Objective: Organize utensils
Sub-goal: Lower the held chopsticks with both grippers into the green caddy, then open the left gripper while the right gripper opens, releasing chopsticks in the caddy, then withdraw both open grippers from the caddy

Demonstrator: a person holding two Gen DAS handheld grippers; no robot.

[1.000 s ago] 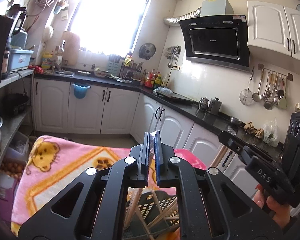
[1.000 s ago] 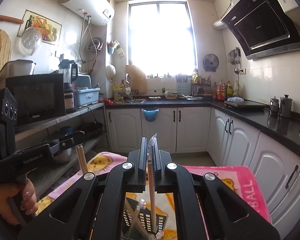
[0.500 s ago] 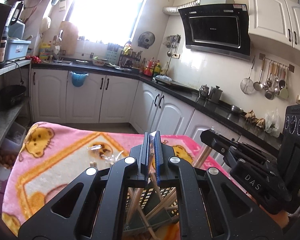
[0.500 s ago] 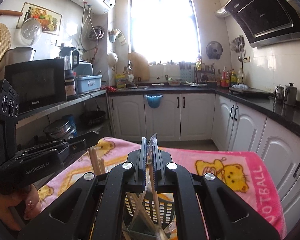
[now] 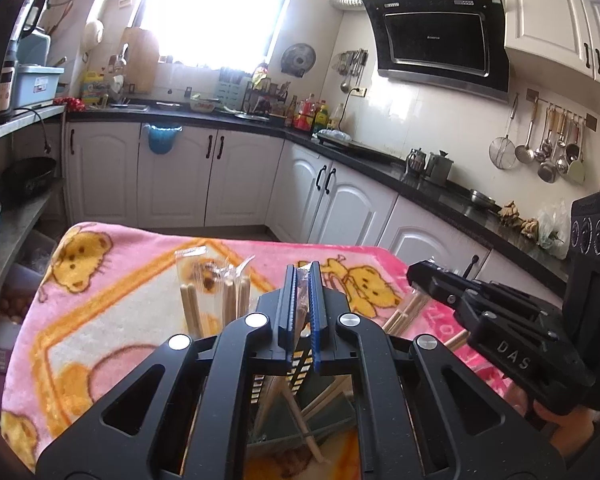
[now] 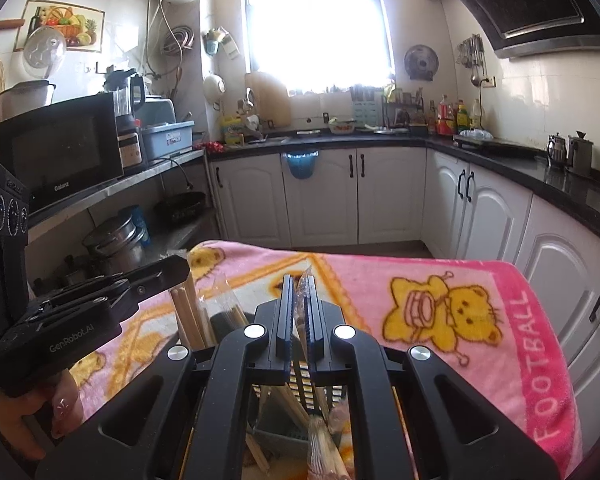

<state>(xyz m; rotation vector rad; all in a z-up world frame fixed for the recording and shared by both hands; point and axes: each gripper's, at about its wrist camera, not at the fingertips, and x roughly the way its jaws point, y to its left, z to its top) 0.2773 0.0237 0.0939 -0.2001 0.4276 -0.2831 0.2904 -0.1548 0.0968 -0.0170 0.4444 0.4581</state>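
My left gripper (image 5: 301, 280) is shut on a wrapped pair of wooden chopsticks (image 5: 300, 320); their lower end reaches into a dark slatted utensil basket (image 5: 300, 420) below. My right gripper (image 6: 299, 292) is shut on another wrapped pair of chopsticks (image 6: 302, 312) over the same basket (image 6: 284, 436). More wrapped chopsticks (image 5: 216, 292) stand upright in the basket's far side. The right gripper shows at the right of the left wrist view (image 5: 416, 276); the left gripper shows at the left of the right wrist view (image 6: 180, 268).
The basket stands on a table with a pink cartoon-bear blanket (image 6: 460, 320). White kitchen cabinets (image 6: 340, 196) with a black counter run behind and to the right. A shelf with a microwave (image 6: 60, 148) and pots (image 6: 116, 240) is on the left.
Both grippers have tilted down toward the table and lowered their chopsticks toward the basket. More of the blanket and the upright chopsticks have come into view.
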